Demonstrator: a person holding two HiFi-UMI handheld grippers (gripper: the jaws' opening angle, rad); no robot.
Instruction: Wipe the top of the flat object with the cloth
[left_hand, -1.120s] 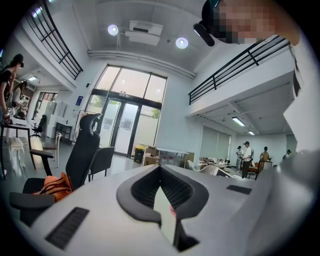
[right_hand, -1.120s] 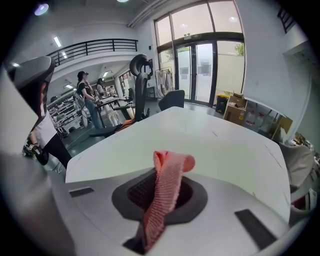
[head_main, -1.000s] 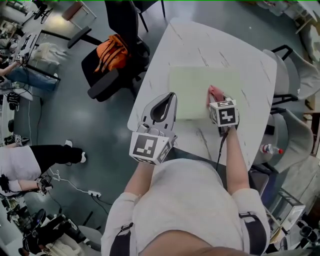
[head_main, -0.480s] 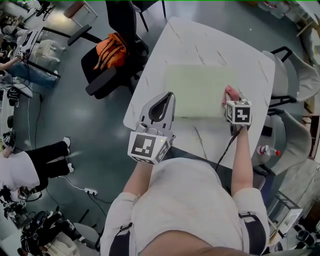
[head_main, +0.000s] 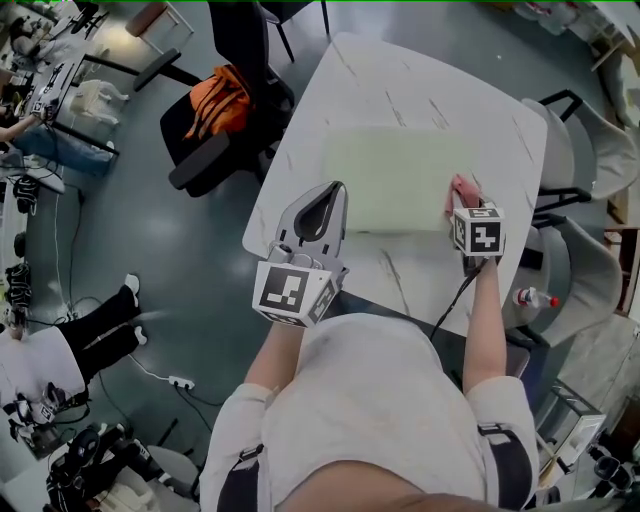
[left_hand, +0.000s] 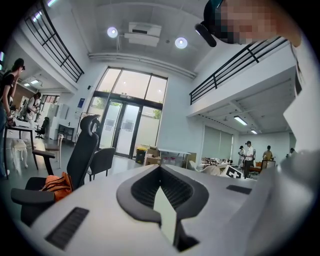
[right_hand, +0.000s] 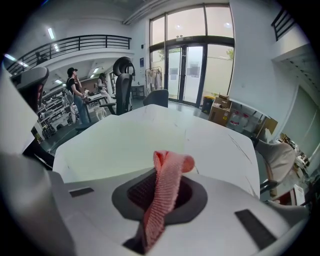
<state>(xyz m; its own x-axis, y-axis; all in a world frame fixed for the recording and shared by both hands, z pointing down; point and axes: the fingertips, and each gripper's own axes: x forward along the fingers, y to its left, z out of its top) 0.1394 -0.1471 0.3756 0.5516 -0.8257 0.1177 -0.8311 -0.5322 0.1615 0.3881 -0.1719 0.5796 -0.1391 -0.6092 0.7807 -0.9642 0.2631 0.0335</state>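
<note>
A pale green flat mat (head_main: 395, 180) lies on the white marbled table (head_main: 400, 80). My right gripper (head_main: 463, 205) is shut on a pink cloth (head_main: 461, 190), which rests at the mat's right edge. In the right gripper view the cloth (right_hand: 167, 187) sticks up from between the jaws of the right gripper (right_hand: 160, 200), with the mat (right_hand: 120, 145) spread ahead. My left gripper (head_main: 328, 197) hovers over the table's near left edge, off the mat, shut and holding nothing. The left gripper (left_hand: 162, 192) points level into the room.
A black office chair with an orange garment (head_main: 225, 110) stands left of the table. Grey chairs (head_main: 585, 160) crowd the right side, and a bottle (head_main: 535, 298) lies low at the right. People (right_hand: 75, 92) and desks are in the distance.
My right gripper has dragged the cloth rightward over the mat to its right edge, with little motion in the last half second. The left gripper has stayed put.
</note>
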